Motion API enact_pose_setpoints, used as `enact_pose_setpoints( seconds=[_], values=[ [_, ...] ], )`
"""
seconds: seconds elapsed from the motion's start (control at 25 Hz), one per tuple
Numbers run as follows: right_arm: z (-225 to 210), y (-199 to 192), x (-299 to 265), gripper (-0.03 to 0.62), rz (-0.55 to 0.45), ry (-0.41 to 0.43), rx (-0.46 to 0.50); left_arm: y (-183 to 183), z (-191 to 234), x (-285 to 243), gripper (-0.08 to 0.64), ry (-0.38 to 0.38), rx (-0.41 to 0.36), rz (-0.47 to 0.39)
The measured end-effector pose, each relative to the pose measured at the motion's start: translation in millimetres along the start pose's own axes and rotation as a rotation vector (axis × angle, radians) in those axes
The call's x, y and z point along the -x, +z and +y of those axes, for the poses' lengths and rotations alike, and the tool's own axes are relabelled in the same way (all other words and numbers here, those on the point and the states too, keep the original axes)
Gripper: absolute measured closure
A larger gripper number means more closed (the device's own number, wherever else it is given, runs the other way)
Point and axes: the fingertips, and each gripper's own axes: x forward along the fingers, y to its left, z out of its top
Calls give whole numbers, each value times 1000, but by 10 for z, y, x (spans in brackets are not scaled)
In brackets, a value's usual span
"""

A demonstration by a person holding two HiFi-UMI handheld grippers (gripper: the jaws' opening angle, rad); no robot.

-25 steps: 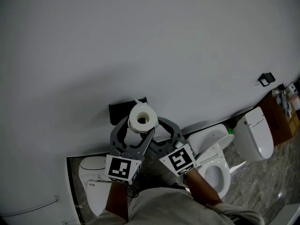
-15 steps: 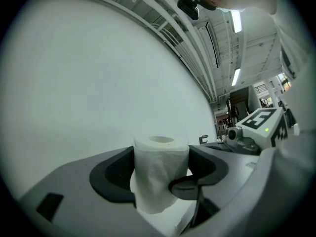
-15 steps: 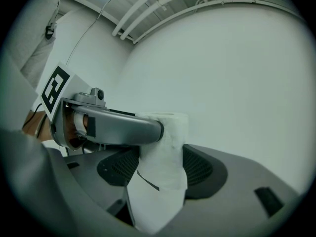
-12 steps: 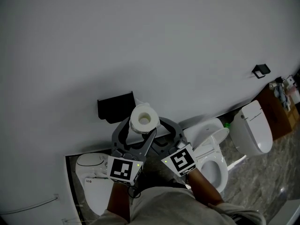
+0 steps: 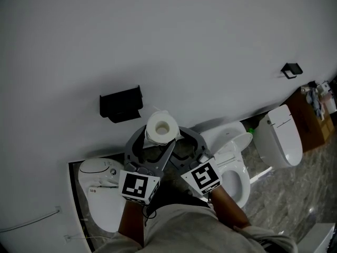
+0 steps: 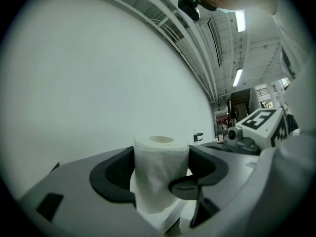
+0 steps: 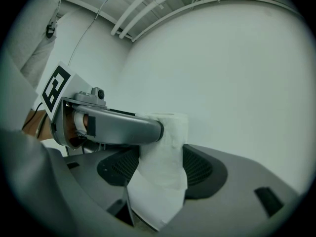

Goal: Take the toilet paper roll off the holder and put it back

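The white toilet paper roll [image 5: 162, 126] stands upright in the air, clear of the black wall holder [image 5: 121, 103], which is up and to its left. My left gripper [image 5: 152, 144] is shut on the roll [image 6: 160, 154], its dark pads [image 6: 113, 177] pressing both sides. The right gripper [image 5: 183, 144] comes in from the right and crosses it, also shut on the roll [image 7: 165, 152]. A loose tail of paper [image 7: 153, 201] hangs below. In the right gripper view the left gripper's grey finger [image 7: 118, 127] lies across the roll.
A plain white wall [image 5: 168, 36] is right in front. Below stand three white toilets: left [image 5: 97, 178], middle [image 5: 231, 165] with its seat open, right [image 5: 284, 138]. A second black holder [image 5: 290, 70] hangs far right, above a brown cabinet [image 5: 311, 125].
The roll, held by both grippers, has come away from the black holder: it was right in front of the holder, and now the holder sits apart, up and to the left.
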Motion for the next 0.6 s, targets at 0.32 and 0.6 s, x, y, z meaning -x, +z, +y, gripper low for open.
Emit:
enact_pose_setpoints(
  seconds=[0.32,0.6],
  values=[
    [6,-62,200,319,-4,-1,-17,-53,-208,27,218,-8,-22,22],
    [22,-72,151,319,-5,-5,-27,-94,-161,36,218,-18,-29,40]
  ],
)
